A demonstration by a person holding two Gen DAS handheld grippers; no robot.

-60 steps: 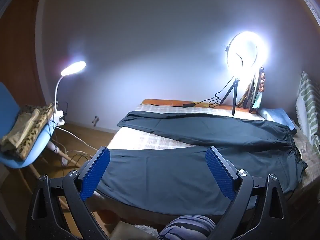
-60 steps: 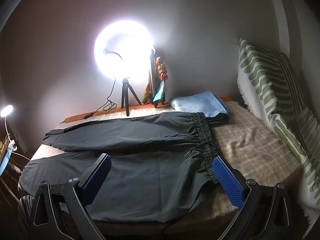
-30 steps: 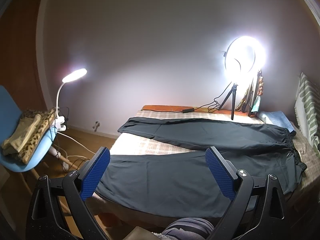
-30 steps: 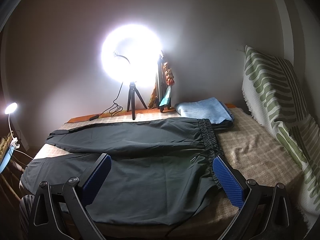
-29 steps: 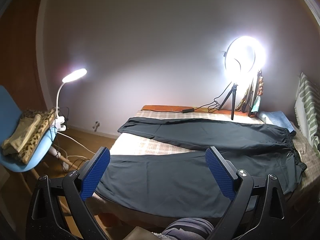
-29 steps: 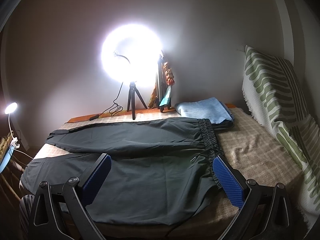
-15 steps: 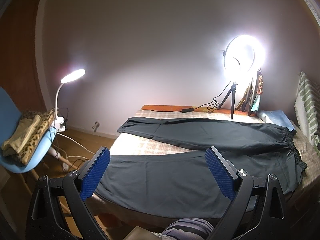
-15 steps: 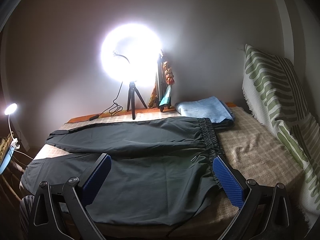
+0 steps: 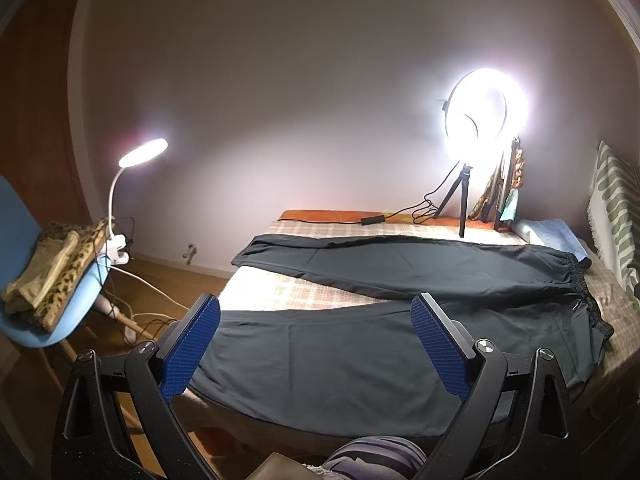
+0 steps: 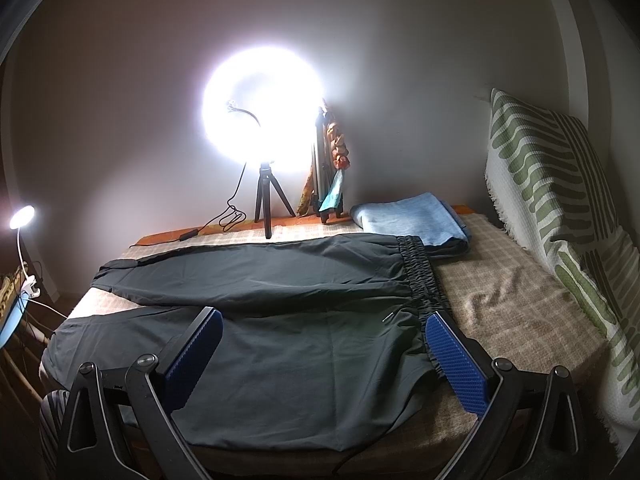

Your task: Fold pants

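Seen from the left wrist camera, a bed (image 9: 256,292) with a checked cover serves as the work surface, lit by a ring light (image 9: 486,108) on a small tripod at the far edge and a clip lamp (image 9: 142,152) beside a blue chair (image 9: 52,320) carrying folded clothes. Dark pants (image 9: 360,356) lie flat and spread on the cover, legs apart and running toward the left, so every edge is exposed for a first fold. Left gripper (image 9: 316,344) hovers above the near leg with its jaws wide apart and nothing between the blue pads; that position suits a grasp near the hem end of the garment. From the right wrist camera, the same cover extends to a green-striped pillow (image 10: 560,208) propped at the head end, with a folded blue towel (image 10: 412,216) just beyond the waistband (image 10: 420,276). Pants (image 10: 280,340) show the elastic waistband on the right, both legs still unfolded. Right gripper (image 10: 320,344) is likewise fully spread and empty, held over the waist end, presumably so both ends can be lifted together. No fold appears started.
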